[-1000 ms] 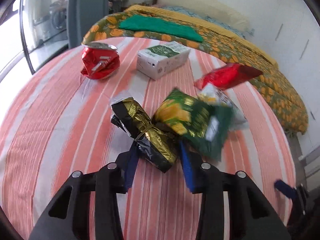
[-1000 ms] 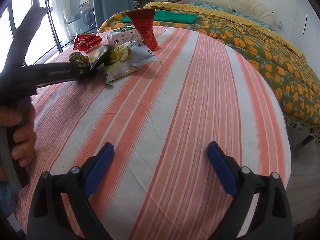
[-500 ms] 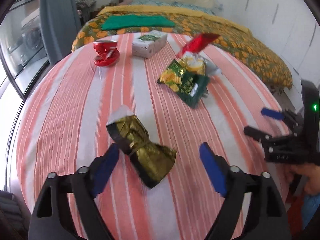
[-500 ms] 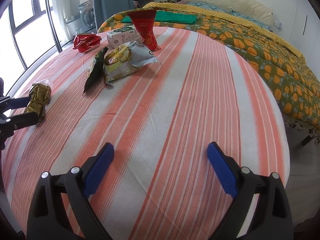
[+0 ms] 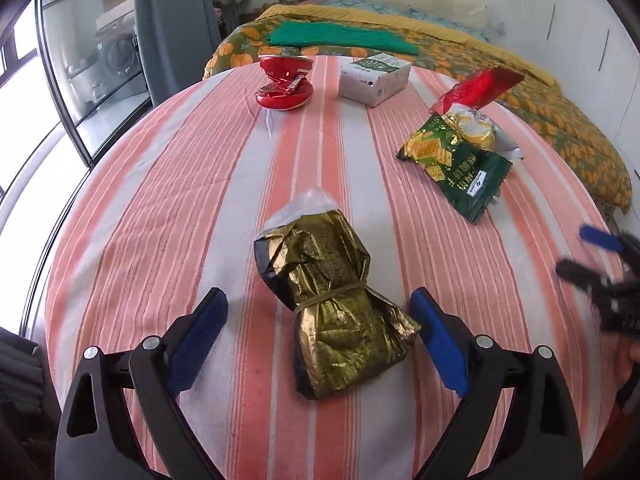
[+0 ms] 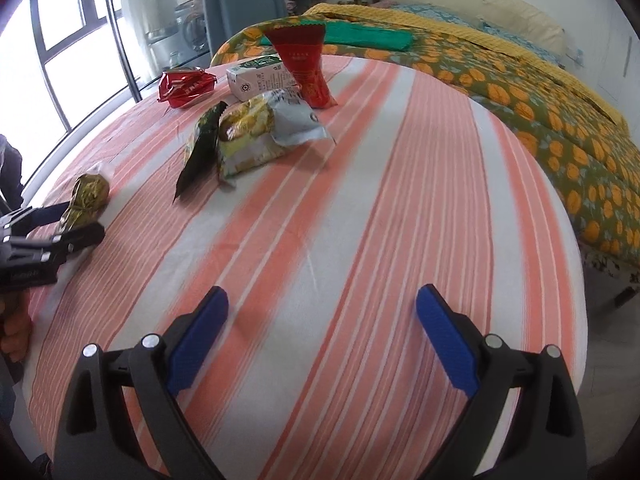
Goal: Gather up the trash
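Observation:
A crumpled gold wrapper (image 5: 328, 300) tied with a rubber band lies on the striped table (image 5: 160, 208), between the fingers of my open left gripper (image 5: 318, 320); it also shows in the right wrist view (image 6: 86, 200). Farther off lie a green snack bag (image 5: 460, 160), a yellow and white bag (image 6: 264, 132), a red wrapper (image 5: 480, 88), a crushed red can (image 5: 284, 84) and a white carton (image 5: 374, 78). My right gripper (image 6: 322, 320) is open and empty over bare tablecloth, and shows at the right edge of the left wrist view (image 5: 600, 264).
A bed with an orange-patterned cover (image 6: 540, 92) and a green cloth (image 5: 340, 36) stands behind the table. Windows (image 6: 80, 40) and a grey curtain (image 5: 172, 20) are on the left. The table's edge drops off at the right (image 6: 580, 260).
My left gripper carried the gold wrapper back from the pile toward the table's near side, then opened; the wrapper now lies on the table. The right gripper has barely moved.

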The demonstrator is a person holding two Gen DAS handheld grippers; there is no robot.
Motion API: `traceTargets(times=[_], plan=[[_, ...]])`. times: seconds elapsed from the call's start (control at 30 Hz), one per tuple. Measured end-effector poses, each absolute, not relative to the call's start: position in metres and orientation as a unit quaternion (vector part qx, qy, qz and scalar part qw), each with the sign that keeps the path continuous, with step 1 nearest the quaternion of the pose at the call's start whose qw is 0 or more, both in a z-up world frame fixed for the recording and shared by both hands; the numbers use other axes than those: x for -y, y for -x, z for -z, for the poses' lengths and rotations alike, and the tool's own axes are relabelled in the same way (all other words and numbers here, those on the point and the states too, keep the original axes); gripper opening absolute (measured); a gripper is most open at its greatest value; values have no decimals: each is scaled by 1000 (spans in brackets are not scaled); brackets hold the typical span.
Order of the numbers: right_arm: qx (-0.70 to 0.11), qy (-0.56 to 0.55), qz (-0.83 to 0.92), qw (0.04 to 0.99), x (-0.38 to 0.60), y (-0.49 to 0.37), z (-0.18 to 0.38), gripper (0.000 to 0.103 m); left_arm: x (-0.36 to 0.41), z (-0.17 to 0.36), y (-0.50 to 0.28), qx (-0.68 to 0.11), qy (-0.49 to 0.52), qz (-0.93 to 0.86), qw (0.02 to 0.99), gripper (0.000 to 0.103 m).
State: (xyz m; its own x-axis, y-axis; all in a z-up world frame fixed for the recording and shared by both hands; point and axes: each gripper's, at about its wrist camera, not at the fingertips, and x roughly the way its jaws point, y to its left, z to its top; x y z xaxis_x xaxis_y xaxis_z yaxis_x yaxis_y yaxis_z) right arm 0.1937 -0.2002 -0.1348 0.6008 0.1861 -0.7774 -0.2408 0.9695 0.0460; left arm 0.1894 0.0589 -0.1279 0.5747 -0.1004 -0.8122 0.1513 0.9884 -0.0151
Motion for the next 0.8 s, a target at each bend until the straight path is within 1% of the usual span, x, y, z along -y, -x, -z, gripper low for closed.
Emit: traceTargets(times=[0.13, 0.27, 0.3, 0.33, 0.4, 0.43, 0.53, 0.6, 0.67, 0.7, 0.73, 0.8], plan=[[-414, 61, -139, 897, 185, -233, 122, 93, -54, 130, -193, -460, -38, 71, 884, 97], [-402, 38, -159, 901, 171, -275, 110, 92, -54, 131, -193, -460, -38, 71, 884, 98], [-406, 32, -157, 900, 169, -282, 111, 87, -54, 131, -194, -460, -37, 71, 884, 98], [-416, 20, -156, 896, 168, -293, 113, 74, -55, 131, -193, -460, -37, 72, 884, 98], [-432, -16, -169, 886, 169, -304, 116, 53, -54, 131, -193, -460, -37, 72, 884, 98], [-435, -37, -174, 883, 171, -304, 114, 46, -54, 131, -193, -460, -37, 72, 884, 98], [-432, -47, -188, 881, 174, -289, 106, 29, -54, 131, -193, -460, -37, 72, 884, 98], [-431, -48, -185, 882, 180, -272, 101, 27, -54, 131, -193, -460, -37, 72, 884, 98], [-432, -73, -182, 880, 193, -250, 97, 25, -54, 131, -193, -460, -37, 72, 884, 98], [-433, -83, -182, 879, 198, -244, 98, 20, -54, 131, -193, -460, -37, 72, 884, 98], [-434, -100, -183, 876, 205, -231, 98, 18, -54, 131, -193, -460, -37, 72, 884, 98], [-438, -132, -188, 869, 220, -207, 98, 18, -54, 131, -193, -460, -39, 71, 884, 98]])
